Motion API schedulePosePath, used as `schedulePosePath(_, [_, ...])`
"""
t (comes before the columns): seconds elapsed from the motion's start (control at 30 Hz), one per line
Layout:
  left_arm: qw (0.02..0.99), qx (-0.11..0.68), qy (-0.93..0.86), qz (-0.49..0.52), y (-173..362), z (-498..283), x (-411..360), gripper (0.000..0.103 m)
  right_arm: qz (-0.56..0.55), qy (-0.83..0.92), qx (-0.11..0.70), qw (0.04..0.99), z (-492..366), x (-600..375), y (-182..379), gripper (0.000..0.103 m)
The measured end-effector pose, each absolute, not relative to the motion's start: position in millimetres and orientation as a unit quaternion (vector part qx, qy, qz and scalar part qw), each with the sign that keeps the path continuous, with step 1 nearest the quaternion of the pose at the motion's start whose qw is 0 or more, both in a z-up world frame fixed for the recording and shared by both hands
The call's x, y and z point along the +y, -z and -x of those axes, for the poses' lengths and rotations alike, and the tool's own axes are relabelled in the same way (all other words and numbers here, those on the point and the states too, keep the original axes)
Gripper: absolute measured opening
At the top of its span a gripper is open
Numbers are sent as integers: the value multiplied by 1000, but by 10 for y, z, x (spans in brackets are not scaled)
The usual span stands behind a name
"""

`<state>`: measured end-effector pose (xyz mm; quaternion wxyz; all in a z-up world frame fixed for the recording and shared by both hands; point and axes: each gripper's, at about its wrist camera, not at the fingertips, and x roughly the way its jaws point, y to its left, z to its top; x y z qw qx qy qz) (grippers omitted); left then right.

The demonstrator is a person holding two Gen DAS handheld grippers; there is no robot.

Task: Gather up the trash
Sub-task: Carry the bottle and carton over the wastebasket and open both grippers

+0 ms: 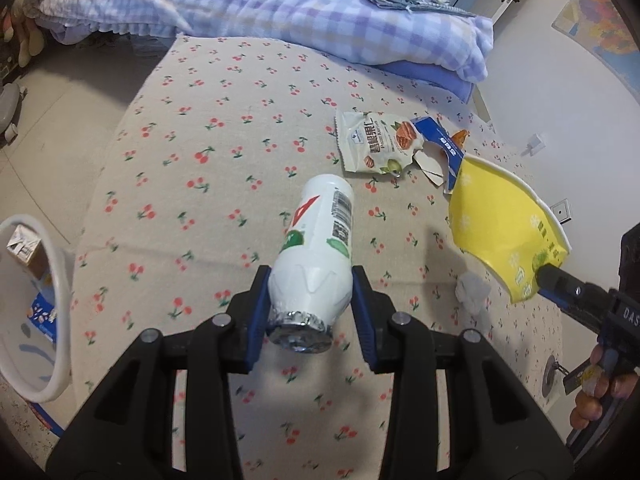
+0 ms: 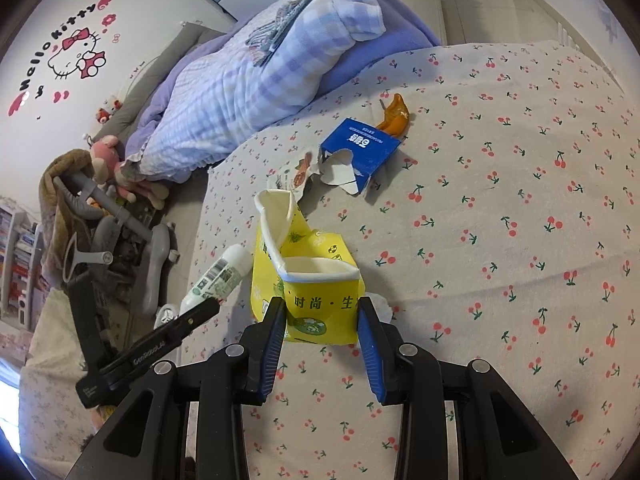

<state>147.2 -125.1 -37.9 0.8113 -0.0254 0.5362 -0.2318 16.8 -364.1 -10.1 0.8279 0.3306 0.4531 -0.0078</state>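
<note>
Nearest the left wrist camera, the left hand-held gripper [image 1: 310,304] is clamped on a white bottle [image 1: 320,248], its blue pads pressing the shoulder on both sides, the foil-capped neck toward the lens and the base pointing to 12 o'clock, lifted clear of the cherry-print bed [image 1: 200,200]; at 3 o'clock the right hand-held gripper [image 1: 548,278] pinches a crushed yellow cup [image 1: 500,232], which hangs above the sheet; from the right wrist camera the same cup [image 2: 316,280] sits squeezed between that gripper's [image 2: 322,316] blue pads, with the bottle [image 2: 218,276] at 9 o'clock of it; trash on the bed includes a snack packet [image 1: 376,142] at 1 o'clock of the bottle, a torn blue box [image 2: 360,152] just beside the packet, an orange wrapper [image 2: 394,118] touching the box's far edge, and a crumpled tissue [image 1: 472,294] under the cup; a white bin [image 1: 40,308] stands off the bed's edge at 9 o'clock, cartons inside it; a checked quilt [image 1: 240,0] is heaped at 12 o'clock.
</note>
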Motion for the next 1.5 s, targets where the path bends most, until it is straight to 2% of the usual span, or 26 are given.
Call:
schedulePosePath(0.4, [832,519,187,63,202,-1337,-372,40,-313,-17,455,833,-313,-3163,22,37])
schedulePosePath(0.63, [846,504,130,119,62,-1330,508,40,-278,-60,470,836,-586,-2548,10,37])
schedulePosePath(0.87, [841,516,58,154,223,-1308,1289,40,-256,-112,489,826,-873,-1817,114,37])
schedulePosePath(1.37, [826,530,15,188,401,-1253,1890,40,-214,-215,523,797,-1316,-312,475,37])
schedulePosePath(1.47, [821,535,14,196,443,-1246,1978,40,-213,-218,528,793,-1365,-255,556,42])
schedulePosePath(1.5, [820,537,15,197,453,-1250,1984,40,-221,-216,534,787,-1378,-270,590,57])
